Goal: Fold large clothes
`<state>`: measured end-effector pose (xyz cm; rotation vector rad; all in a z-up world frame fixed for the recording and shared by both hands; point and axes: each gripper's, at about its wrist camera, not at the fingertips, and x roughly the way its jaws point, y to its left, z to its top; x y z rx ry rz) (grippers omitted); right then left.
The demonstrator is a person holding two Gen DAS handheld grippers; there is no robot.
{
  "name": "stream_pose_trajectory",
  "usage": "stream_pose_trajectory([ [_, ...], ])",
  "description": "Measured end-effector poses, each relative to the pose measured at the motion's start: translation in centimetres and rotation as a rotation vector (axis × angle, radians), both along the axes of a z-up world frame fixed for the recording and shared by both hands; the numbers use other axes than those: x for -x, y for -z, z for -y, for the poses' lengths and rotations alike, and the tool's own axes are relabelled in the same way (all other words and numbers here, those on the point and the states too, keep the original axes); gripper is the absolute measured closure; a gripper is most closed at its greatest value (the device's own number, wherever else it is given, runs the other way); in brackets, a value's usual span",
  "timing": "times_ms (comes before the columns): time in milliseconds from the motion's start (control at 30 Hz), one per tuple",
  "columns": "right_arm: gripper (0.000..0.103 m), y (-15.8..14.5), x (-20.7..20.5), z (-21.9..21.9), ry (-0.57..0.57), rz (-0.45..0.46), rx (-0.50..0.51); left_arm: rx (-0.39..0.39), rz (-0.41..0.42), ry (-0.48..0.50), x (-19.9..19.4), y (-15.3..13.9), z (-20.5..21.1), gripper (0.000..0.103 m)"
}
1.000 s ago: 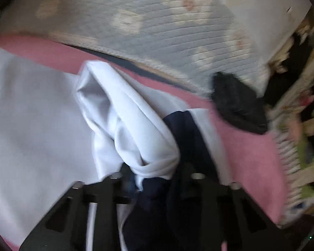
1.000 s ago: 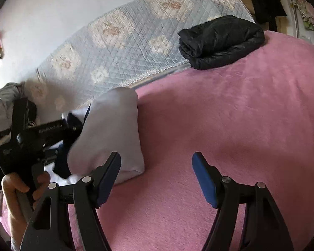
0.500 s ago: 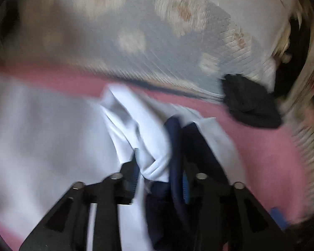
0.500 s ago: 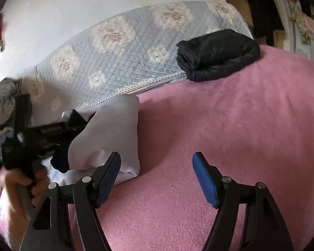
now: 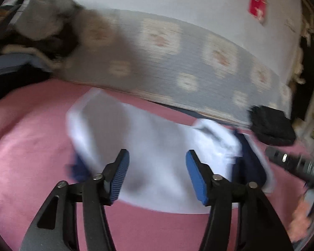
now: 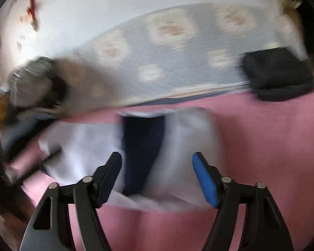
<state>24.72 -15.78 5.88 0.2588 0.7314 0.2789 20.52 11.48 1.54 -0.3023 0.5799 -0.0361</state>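
A white garment with dark navy parts [image 5: 157, 146] lies folded on the pink bed cover [image 5: 27, 146]. My left gripper [image 5: 157, 167] is open and empty, held just above its near edge. In the right wrist view the same garment [image 6: 188, 142] shows a navy panel [image 6: 142, 146] in the middle. My right gripper [image 6: 157, 173] is open and empty over its near edge. Both views are motion-blurred. The right gripper's body [image 5: 297, 167] shows at the right edge of the left wrist view.
A folded black garment [image 6: 278, 75] lies at the back right of the bed by a quilted blue floral headboard [image 5: 178, 67]. A grey bundle of clothes [image 5: 37, 18] is piled at the back left.
My left gripper has let go of the white and navy cloth and pulled back, jaws now open. The garment now lies flat. My right gripper has swung left to face it.
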Motion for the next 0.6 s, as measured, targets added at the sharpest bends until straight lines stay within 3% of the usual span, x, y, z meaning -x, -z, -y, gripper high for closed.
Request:
stream_pose_trajectory([
  [33,0.058,0.0,-1.1,-0.9,-0.026,-0.019,-0.043,-0.021,0.004,-0.059,0.2,0.0,-1.4,0.03],
  [67,0.061,0.2,-2.1,-1.9,-0.043,-0.035,-0.069,-0.023,0.018,-0.1,0.4,-0.2,-2.4,0.027],
  [200,0.067,3.6,-6.7,-6.6,-0.007,-0.137,0.164,0.079,0.052,-0.158,0.7,1.5,-6.6,0.013],
  [267,0.072,5.7,-8.7,-6.4,0.028,-0.19,0.19,0.144,0.002,-0.16,-0.4,3.0,-8.0,0.013],
  [367,0.076,7.2,-10.9,-5.2,0.053,-0.248,0.125,0.238,-0.037,-0.148,-1.6,4.7,-9.0,0.015],
  [433,0.076,8.0,-12.3,-5.0,0.104,-0.279,0.111,0.277,-0.046,-0.143,-1.8,5.3,-9.0,0.025],
  [600,0.076,9.5,-14.0,-7.3,0.136,-0.24,0.302,0.275,-0.112,-0.086,-2.8,6.1,-8.1,0.025],
])
